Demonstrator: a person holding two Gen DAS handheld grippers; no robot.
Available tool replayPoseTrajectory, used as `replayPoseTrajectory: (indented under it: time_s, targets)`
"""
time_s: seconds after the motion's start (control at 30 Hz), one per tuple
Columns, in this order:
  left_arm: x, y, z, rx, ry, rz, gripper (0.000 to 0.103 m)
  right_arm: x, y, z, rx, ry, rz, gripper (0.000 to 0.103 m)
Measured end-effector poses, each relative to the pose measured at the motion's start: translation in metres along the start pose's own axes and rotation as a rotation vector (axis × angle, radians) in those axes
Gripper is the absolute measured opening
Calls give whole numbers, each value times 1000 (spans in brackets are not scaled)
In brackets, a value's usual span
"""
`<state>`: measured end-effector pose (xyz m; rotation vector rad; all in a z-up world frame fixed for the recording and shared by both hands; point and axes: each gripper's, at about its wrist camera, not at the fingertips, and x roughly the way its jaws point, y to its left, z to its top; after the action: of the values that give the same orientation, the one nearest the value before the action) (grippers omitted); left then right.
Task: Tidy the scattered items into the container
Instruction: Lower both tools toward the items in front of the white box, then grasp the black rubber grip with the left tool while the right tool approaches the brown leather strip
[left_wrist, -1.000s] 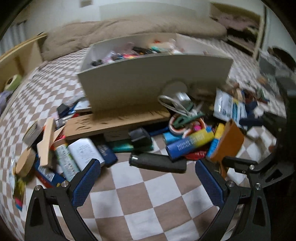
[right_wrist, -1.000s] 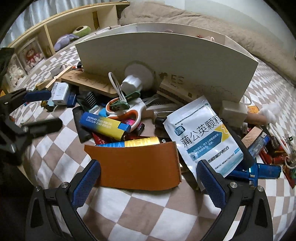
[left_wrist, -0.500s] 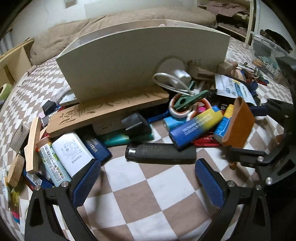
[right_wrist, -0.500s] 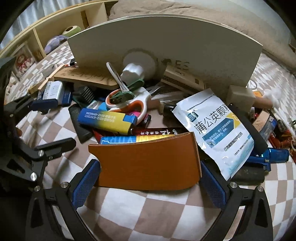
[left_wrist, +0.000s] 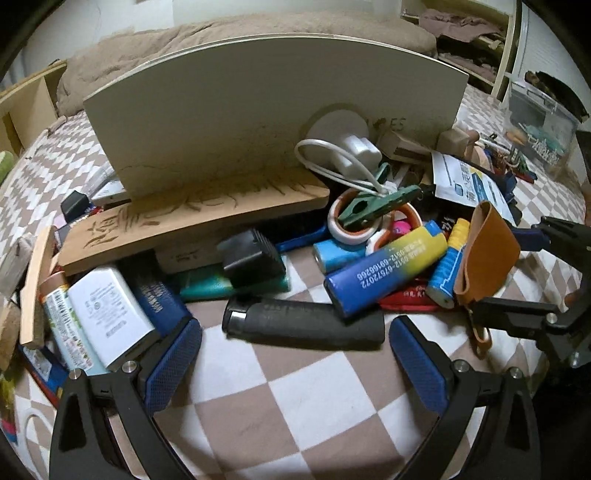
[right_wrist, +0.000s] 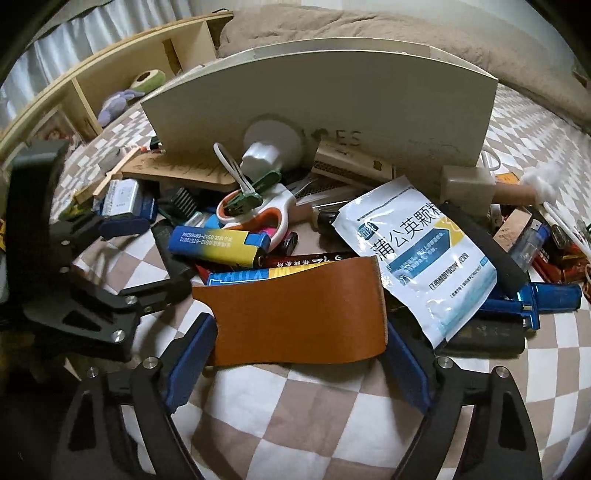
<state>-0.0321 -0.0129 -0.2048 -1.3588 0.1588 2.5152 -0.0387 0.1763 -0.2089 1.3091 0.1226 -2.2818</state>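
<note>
A white container stands on the checked bedspread with a heap of small items in front of it. My left gripper is open, low over the cloth, with a black cylindrical handle lying crosswise just beyond its blue pads. My right gripper is closing on an orange leather piece, and its pads touch the piece's two ends. In the left wrist view the leather piece stands on edge between the right gripper's fingers. The container hides its own contents.
The heap holds a blue and yellow lighter, orange-handled scissors, a white sachet, a carved wooden board, a power bank and a charger. A shelf unit stands at the back left.
The left gripper sank toward the black handle, so the container's inside dropped out of sight. The right gripper's jaws drew in onto the ends of the orange leather piece.
</note>
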Motion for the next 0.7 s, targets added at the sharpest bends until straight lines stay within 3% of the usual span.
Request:
replayPoseTrajectory:
  time_s: [0.2,0.43,0.7]
  targets:
    - [-4,7,-3,-5,-31,-19,101,-4,-2,2,25,-15,31,83]
    - [-12,6,-11,29,-66,-11,84,-6,1,4,35,-23,89,81]
    - [-9,-9,-8,23,-68,-6,84,-10,2,3,41,-31,106,79]
